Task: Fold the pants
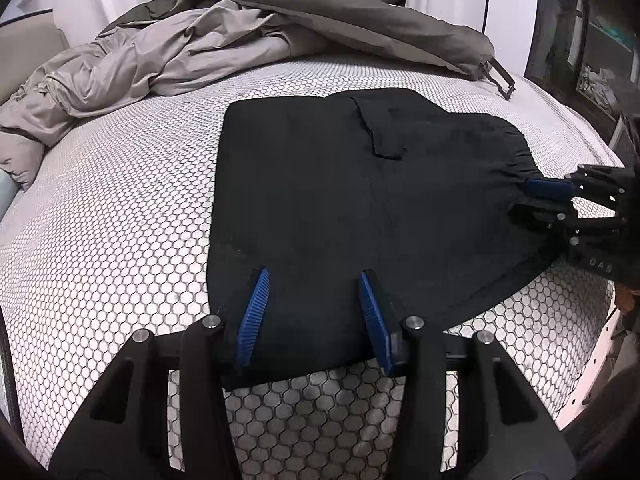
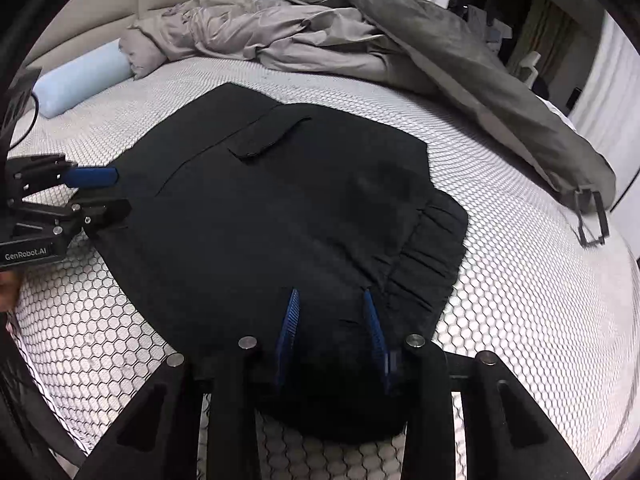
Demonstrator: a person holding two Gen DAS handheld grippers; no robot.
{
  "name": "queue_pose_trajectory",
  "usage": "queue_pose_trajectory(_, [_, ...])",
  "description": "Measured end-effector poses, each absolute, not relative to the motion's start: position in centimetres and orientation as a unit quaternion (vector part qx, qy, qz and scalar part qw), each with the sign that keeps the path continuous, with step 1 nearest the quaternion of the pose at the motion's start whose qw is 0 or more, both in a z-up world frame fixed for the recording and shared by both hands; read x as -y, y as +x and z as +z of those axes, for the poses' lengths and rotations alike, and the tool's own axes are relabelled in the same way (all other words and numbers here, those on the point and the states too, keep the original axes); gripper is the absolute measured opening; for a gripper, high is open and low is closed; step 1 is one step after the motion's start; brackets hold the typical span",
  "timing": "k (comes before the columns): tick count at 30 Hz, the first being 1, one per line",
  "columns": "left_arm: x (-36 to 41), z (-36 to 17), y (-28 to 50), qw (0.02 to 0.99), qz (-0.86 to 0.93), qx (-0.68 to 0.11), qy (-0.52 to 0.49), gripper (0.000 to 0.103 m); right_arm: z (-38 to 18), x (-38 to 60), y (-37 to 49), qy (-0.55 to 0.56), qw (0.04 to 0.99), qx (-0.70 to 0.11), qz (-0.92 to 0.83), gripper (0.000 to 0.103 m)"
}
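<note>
One pair of black pants (image 1: 360,208), folded into a broad flat pad, lies on the bed's honeycomb-print mattress cover (image 1: 120,240), the one landmark here; its gathered elastic waistband (image 2: 432,256) sits at the pad's right-hand side in the right wrist view, and a single pocket flap (image 2: 268,136) shows on top. Two tools work it. The left tool (image 1: 314,312) has its two blue pads spread partly apart, straddling the near edge of the pad with cloth between them, though whether they press on it cannot be told. The right tool (image 2: 332,332) likewise stands partly open over the waistband end, cloth between its blue pads, grip uncertain. On the left tool's body, seen from the right wrist, a label reads "GenRobot.AI" (image 2: 26,257). At the far side of the mattress cover lie one crumpled taupe duvet (image 1: 140,60), one dark grey cover with a buckle strap (image 2: 480,80), and one pale blue bolster (image 2: 80,80).
</note>
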State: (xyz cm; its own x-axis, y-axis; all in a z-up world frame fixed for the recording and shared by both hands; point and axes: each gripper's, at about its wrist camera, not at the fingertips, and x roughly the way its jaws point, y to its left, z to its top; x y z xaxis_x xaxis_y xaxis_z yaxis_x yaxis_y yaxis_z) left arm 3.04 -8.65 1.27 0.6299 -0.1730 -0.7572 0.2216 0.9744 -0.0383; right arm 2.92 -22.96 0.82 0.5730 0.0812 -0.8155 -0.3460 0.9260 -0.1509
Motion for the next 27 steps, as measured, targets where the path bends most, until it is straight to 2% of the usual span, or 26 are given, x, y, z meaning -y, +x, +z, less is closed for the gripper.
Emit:
queue_pose_trajectory(4, [7.8,2.9,4.0,0.905,-0.115,-0.410,0.008,0.043,2.4,22.3,4.8,-0.070,0.882,-0.443,0.147,0.037])
queue_pose_trajectory(8, [8.7,3.7,8.6,0.902,-0.104,-0.419,-0.001,0.044,1.5,20.6,8.0,-0.034,0.874,-0.459,0.157,0.040])
queue_pose_trajectory(10, [8.5,2.3,10.7,0.886,-0.103,-0.453,-0.021,0.044,0.3,19.6,9.4,-0.042,0.861,-0.484,0.152,0.040])
queue_pose_trajectory(13, [8.0,1.6,11.3,0.886,-0.108,-0.450,-0.022,0.044,-0.4,19.8,10.1,-0.092,0.861,-0.488,0.107,0.040])
queue_pose_trajectory(15, [7.4,1.7,10.6,0.889,-0.099,-0.446,-0.018,0.044,0.1,21.2,9.3,-0.105,0.865,-0.484,0.081,0.040])
queue_pose_trajectory(17, [6.8,1.9,9.5,0.893,-0.082,-0.442,-0.015,0.044,1.2,22.9,8.1,-0.062,0.869,-0.480,0.097,0.039])
queue_pose_trajectory(20, [7.1,2.3,6.1,0.896,-0.088,-0.435,0.011,0.047,2.7,22.6,5.0,-0.040,0.870,-0.473,0.133,0.046])
queue_pose_trajectory(23, [8.2,2.1,2.9,0.896,-0.101,-0.430,0.031,0.056,1.6,20.4,3.6,-0.087,0.860,-0.478,0.155,0.047])
queue_pose_trajectory(27, [9.1,1.2,2.0,0.897,-0.097,-0.428,0.063,0.058,0.4,20.0,3.3,-0.137,0.858,-0.478,0.129,0.046])
